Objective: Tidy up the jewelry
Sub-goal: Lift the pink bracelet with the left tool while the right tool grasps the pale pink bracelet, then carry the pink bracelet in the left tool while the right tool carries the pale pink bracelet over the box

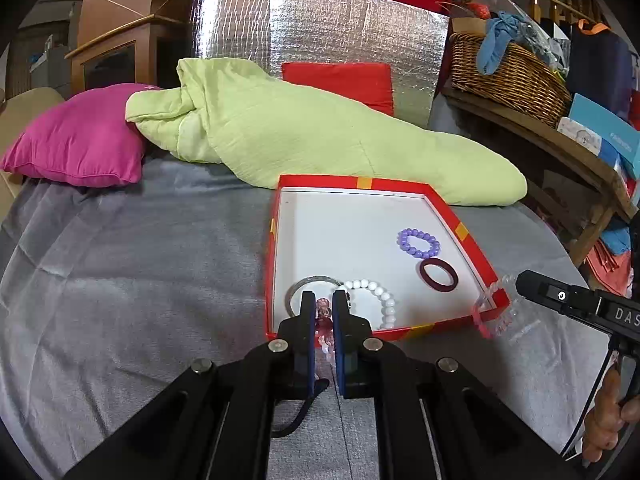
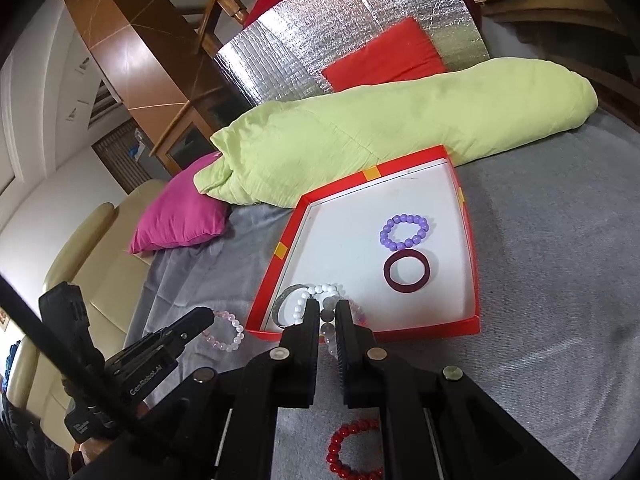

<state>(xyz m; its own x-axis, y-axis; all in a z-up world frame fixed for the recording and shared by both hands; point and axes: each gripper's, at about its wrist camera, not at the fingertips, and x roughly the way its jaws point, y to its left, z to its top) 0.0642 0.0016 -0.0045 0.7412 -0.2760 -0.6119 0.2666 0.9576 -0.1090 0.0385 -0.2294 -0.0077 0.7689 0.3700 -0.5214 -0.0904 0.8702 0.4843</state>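
1. Left wrist view: the left tongs (image 1: 323, 307) pinch a pink beaded bracelet (image 1: 324, 318) at the near wall of the red box (image 1: 472, 246), which lies on the grey bed cover (image 1: 140, 260).
2. Inside the box lie a white bead bracelet (image 1: 378, 296), a silver bangle (image 1: 310, 281), a purple bead bracelet (image 1: 418, 243) and a dark red ring (image 1: 438, 274).
3. The right tongs (image 1: 518, 282) hold a clear pink bracelet (image 1: 494, 312) over the box's near right corner.
4. Right wrist view: the right tongs (image 2: 325, 312) are pressed on a pale bead bracelet (image 2: 329, 326) at the box (image 2: 474, 240) edge.
5. A red bead bracelet (image 2: 354, 452) lies on the cover below these tongs.
6. The left tongs (image 2: 208, 314) hold a pink bracelet (image 2: 228, 330) just left of the box.
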